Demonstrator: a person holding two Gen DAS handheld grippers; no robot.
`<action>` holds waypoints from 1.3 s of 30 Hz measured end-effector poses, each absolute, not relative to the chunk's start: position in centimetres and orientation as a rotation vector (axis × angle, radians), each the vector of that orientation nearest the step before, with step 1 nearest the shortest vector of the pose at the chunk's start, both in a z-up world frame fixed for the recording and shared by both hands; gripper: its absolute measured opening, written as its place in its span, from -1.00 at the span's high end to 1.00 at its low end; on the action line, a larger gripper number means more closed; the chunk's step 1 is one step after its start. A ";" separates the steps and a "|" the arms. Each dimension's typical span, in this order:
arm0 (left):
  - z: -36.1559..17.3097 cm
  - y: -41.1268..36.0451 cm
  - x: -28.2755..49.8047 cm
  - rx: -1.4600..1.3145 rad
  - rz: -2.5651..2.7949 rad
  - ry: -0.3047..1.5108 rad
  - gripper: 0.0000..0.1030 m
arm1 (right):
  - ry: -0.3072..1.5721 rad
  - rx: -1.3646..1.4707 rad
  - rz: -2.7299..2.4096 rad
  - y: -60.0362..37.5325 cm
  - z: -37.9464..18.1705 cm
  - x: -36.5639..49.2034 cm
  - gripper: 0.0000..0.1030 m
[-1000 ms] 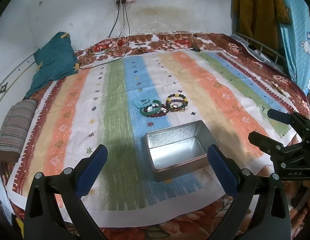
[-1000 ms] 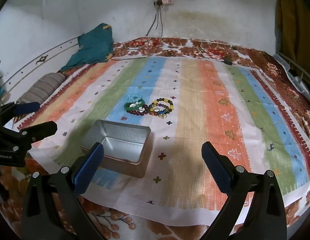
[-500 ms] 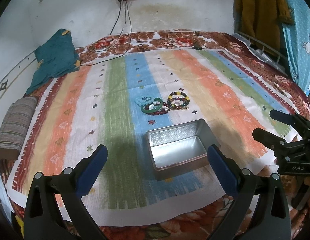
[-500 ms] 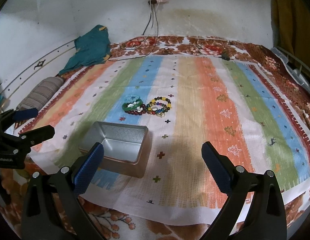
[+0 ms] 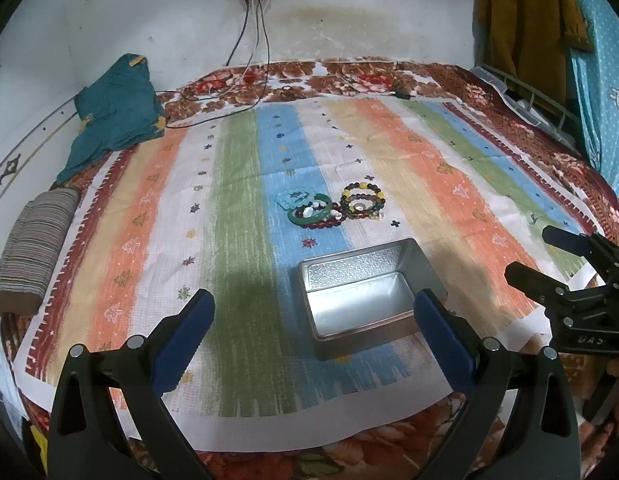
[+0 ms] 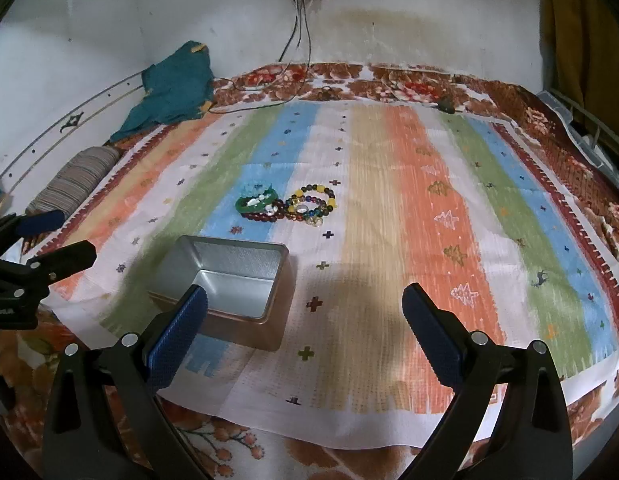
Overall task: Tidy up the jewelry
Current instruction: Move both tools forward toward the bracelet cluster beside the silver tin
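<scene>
Bedding lay under a striped cloth [image 5: 237, 240], with a teal garment [image 5: 113, 120] and a rolled striped bundle [image 5: 33, 248] at its far left edge. Beaded bracelets [image 5: 329, 206] sat heaped mid-cloth, just beyond an empty metal tin [image 5: 365, 292]. The left gripper [image 5: 313, 328] and right gripper [image 6: 305, 320] hovered near the tin, fingers spread wide, holding nothing.

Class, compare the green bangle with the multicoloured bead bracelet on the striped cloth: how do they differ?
The green bangle is one smooth solid ring; the multicoloured bead bracelet is many separate round beads. The bangle is a single green; the bracelet mixes yellow, dark and red beads. The bangle lies left, the bracelet right. Both lie flat beyond the empty metal tin.
</scene>
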State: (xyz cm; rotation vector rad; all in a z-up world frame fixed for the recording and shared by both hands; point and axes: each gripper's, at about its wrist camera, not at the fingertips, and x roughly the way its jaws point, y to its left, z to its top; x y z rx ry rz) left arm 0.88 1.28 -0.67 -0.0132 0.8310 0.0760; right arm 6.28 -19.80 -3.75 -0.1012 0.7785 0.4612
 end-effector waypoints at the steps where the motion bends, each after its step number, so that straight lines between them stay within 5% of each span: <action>1: -0.7 1.3 0.9 -0.014 0.076 0.832 -0.90 | 0.781 -0.101 0.460 -19.8 -3.8 6.4 -0.92; 39: -0.6 2.1 4.0 0.003 0.129 0.861 -0.89 | 0.810 -0.086 0.426 -19.2 -3.7 9.8 -0.92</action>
